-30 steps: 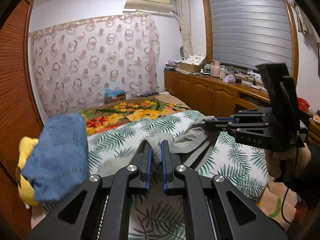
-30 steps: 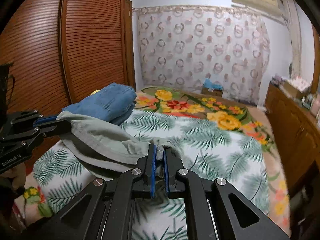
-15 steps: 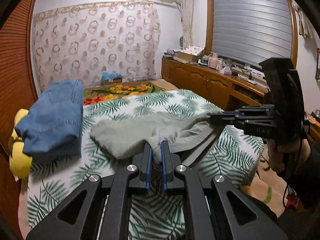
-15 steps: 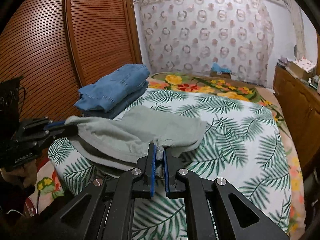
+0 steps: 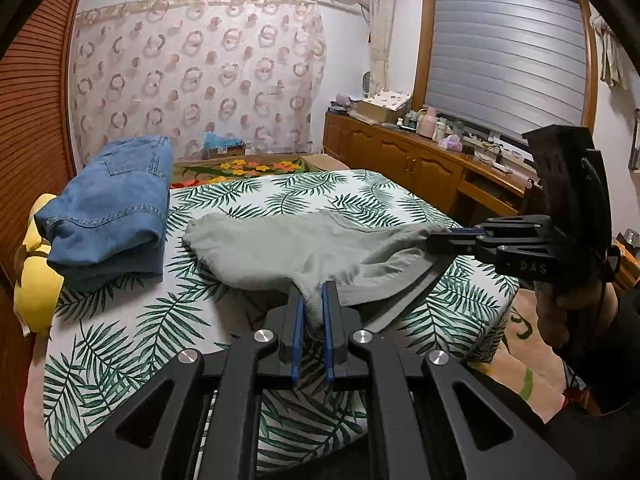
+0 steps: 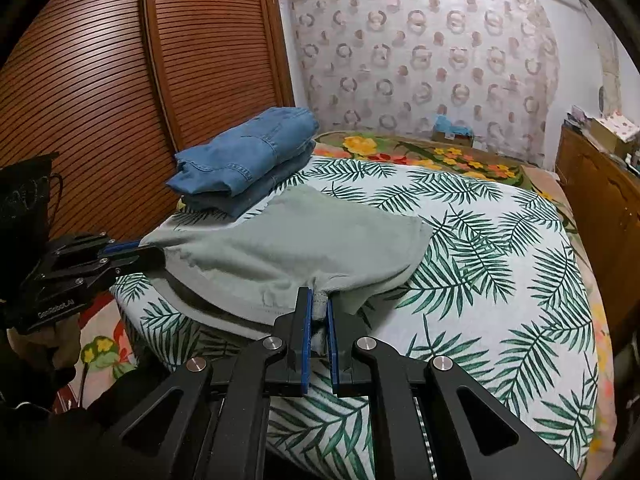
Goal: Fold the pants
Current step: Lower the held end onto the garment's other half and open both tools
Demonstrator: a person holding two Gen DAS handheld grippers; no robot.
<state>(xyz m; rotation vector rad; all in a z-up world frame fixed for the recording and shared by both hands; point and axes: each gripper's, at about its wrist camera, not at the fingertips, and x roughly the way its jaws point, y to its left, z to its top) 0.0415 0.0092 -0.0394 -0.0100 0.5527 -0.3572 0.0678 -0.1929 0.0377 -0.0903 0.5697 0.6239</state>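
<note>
Grey-green pants [image 5: 296,246] lie spread on the leaf-print bed [image 5: 120,340], their near edge lifted off it. My left gripper [image 5: 312,300] is shut on one corner of that edge. My right gripper [image 6: 318,308] is shut on the other corner, and it also shows in the left wrist view [image 5: 444,236]. The pants [image 6: 288,248] sag between the two grippers. The left gripper [image 6: 154,252] shows at the left of the right wrist view.
A stack of folded blue jeans [image 5: 112,208] sits on the bed's far left side by a yellow cushion [image 5: 36,280]. A slatted wooden wardrobe [image 6: 120,80] stands on the left. Wooden cabinets [image 5: 420,168] with clutter run along the right under the window.
Both grippers have pulled the pants back toward the near edge of the bed and lowered them, so the far part now lies flat on the bedspread.
</note>
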